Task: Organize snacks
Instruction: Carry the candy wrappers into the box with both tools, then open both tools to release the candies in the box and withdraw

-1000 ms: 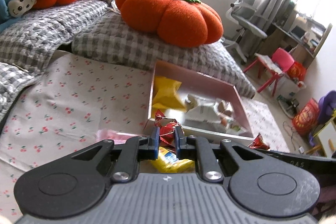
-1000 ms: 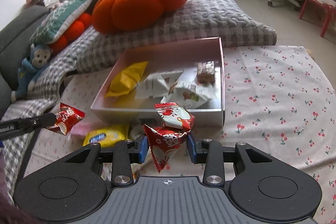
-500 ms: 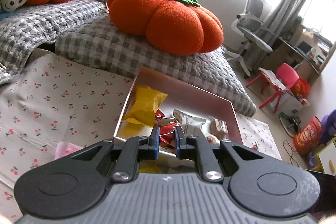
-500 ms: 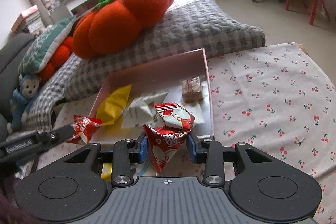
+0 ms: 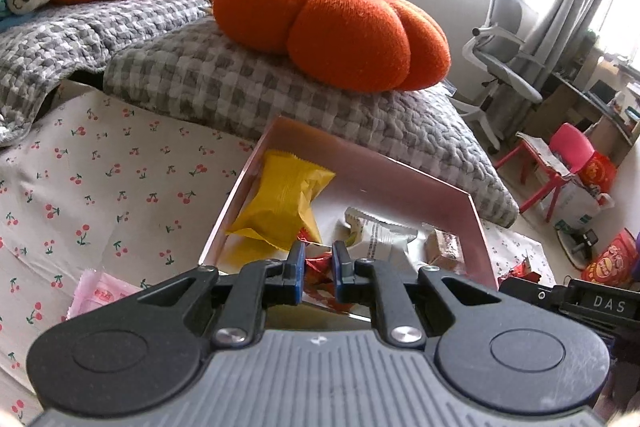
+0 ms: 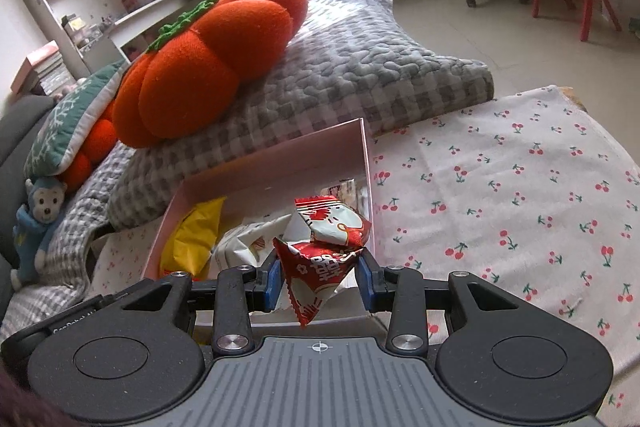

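A pink open box (image 5: 474, 227) lies on the cherry-print cloth. It holds a yellow packet (image 5: 282, 201), white packets (image 5: 380, 235) and a small brown snack (image 5: 444, 249). My left gripper (image 5: 319, 259) is shut on a small red packet (image 5: 318, 269), right at the box's near wall. In the right wrist view, my right gripper (image 6: 320, 277) is shut on a crumpled red-and-white snack packet (image 6: 326, 255), held over the near right part of the box (image 6: 366, 163). The yellow packet (image 6: 196, 239) shows there too.
A pink wrapper (image 5: 100, 293) lies on the cloth left of the box. Behind the box rise a grey checked cushion (image 5: 224, 87) and an orange pumpkin pillow (image 5: 332, 27). A cherry-print cloth (image 6: 520, 195) spreads to the right. An office chair (image 5: 500, 63) and a red stool (image 5: 560, 159) stand on the floor.
Both grippers have moved forward and slightly down to the box with their packets still held. The box now sits closer, and the yellow-blue packet in front of it has dropped from sight.
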{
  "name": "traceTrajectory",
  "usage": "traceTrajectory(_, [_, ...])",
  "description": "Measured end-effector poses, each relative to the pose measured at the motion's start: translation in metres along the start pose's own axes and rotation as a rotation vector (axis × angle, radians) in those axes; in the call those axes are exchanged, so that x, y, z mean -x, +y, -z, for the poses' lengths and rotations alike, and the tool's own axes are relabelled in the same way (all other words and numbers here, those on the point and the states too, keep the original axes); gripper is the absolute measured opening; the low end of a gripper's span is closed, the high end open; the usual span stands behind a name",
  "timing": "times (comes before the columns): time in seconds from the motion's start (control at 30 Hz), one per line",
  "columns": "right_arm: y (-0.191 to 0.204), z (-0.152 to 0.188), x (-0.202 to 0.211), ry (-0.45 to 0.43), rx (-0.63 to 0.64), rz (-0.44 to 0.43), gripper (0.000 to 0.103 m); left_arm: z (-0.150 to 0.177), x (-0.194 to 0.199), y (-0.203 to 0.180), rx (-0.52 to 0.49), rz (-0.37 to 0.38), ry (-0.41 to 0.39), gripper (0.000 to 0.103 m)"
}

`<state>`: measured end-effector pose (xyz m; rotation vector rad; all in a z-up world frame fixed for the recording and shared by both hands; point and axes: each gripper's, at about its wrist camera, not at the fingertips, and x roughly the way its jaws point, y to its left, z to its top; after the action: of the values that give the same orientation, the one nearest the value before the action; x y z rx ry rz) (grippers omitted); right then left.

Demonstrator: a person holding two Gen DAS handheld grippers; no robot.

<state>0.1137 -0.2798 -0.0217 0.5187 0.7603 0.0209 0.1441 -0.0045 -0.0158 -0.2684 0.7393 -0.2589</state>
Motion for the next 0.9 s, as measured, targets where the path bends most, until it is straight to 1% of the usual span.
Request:
traceTrajectory(0.27, [0.003,0.004,-0.011,0.009,0.047,0.027,0.037,0.002,-0.004,0.0,0.002,-0.013,0.016,0.012])
traceTrajectory(0.47, [0.005,0.005,-0.013,-0.001,0.063,0.032,0.038,0.002,-0.004,-0.001,-0.005,-0.014,0.018,0.013])
traceTrajectory(0.5, [0.006,0.005,-0.013,-0.006,0.066,0.031,0.04,0.002,-0.004,-0.001,-0.003,-0.014,0.018,0.014])
traceTrajectory(0.53, [0.006,0.005,-0.013,-0.012,0.068,0.026,0.04,0.002,-0.004,-0.001,-0.003,-0.015,0.018,0.014])
traceTrajectory(0.57, [0.007,0.006,-0.012,-0.023,0.064,0.023,0.042,0.002,-0.004,-0.001,-0.002,-0.019,0.017,0.017])
traceTrajectory(0.6, [0.007,0.005,-0.011,-0.021,0.059,0.022,0.05,0.002,-0.004,-0.001,-0.003,-0.023,0.016,0.019])
traceTrajectory(0.63, [0.006,0.004,-0.011,-0.02,0.055,0.018,0.054,0.002,-0.003,-0.001,-0.004,-0.021,0.015,0.024])
traceTrajectory(0.7, [0.007,0.004,-0.008,-0.028,0.055,0.016,0.063,0.002,-0.003,-0.002,-0.009,-0.019,0.019,0.026])
traceTrajectory(0.8, [0.007,0.002,-0.005,-0.031,0.056,0.016,0.066,0.002,-0.002,-0.005,-0.028,-0.018,0.031,0.031])
traceTrajectory(0.87, [0.006,0.001,-0.003,-0.026,0.049,0.017,0.069,0.002,-0.001,-0.006,-0.04,-0.015,0.038,0.04])
traceTrajectory(0.9, [0.005,0.001,-0.002,-0.024,0.048,0.018,0.07,0.002,0.0,-0.007,-0.047,-0.013,0.041,0.041])
